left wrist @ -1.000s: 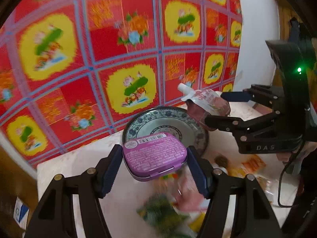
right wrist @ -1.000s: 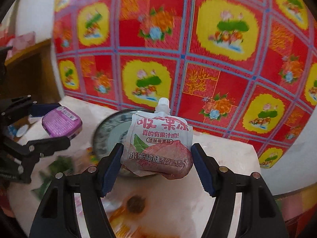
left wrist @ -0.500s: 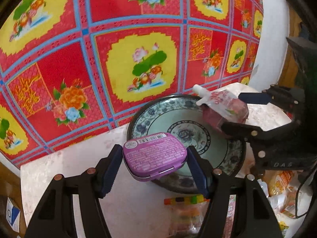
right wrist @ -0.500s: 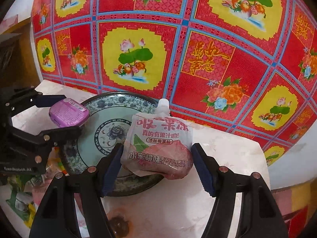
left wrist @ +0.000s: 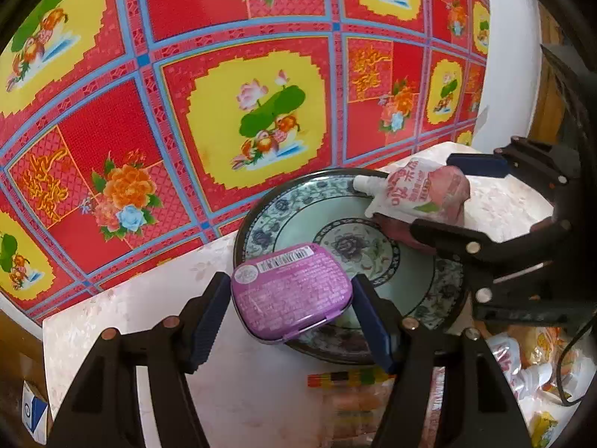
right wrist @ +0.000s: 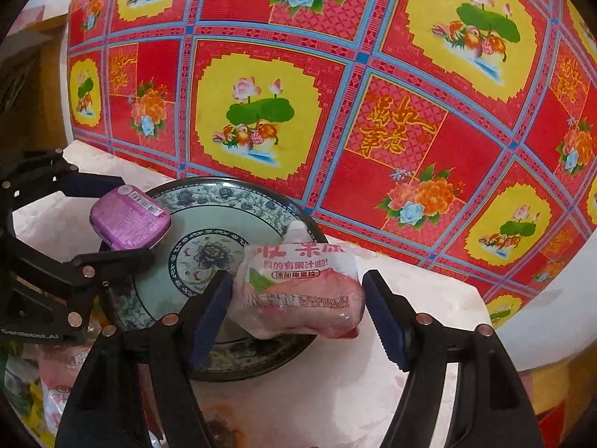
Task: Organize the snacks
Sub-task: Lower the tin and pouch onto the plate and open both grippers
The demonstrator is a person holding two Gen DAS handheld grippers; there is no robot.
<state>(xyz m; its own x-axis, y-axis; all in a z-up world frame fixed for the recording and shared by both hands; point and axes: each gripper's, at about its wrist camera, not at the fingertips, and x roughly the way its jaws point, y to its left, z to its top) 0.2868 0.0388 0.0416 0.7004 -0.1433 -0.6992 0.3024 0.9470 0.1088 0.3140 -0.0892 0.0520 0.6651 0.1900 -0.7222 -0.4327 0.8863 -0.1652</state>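
Note:
A blue-and-white patterned plate stands on a pale table by a red flowered wall cloth; it also shows in the right wrist view. My left gripper is shut on a purple tin and holds it over the plate's near left rim; the tin also shows in the right wrist view. My right gripper is around a pink jelly pouch whose lower end sags onto the plate's right rim; a gap shows beside the right finger. The pouch also shows in the left wrist view.
Loose snack packets lie on the table in front of the plate, among them a colourful candy strip and pink and orange bags. More packets show at lower left in the right wrist view. A white wall stands at the right.
Both grippers have moved in lower over the plate with their loads. The pouch now tilts down onto the plate's rim and sits looser between the right fingers.

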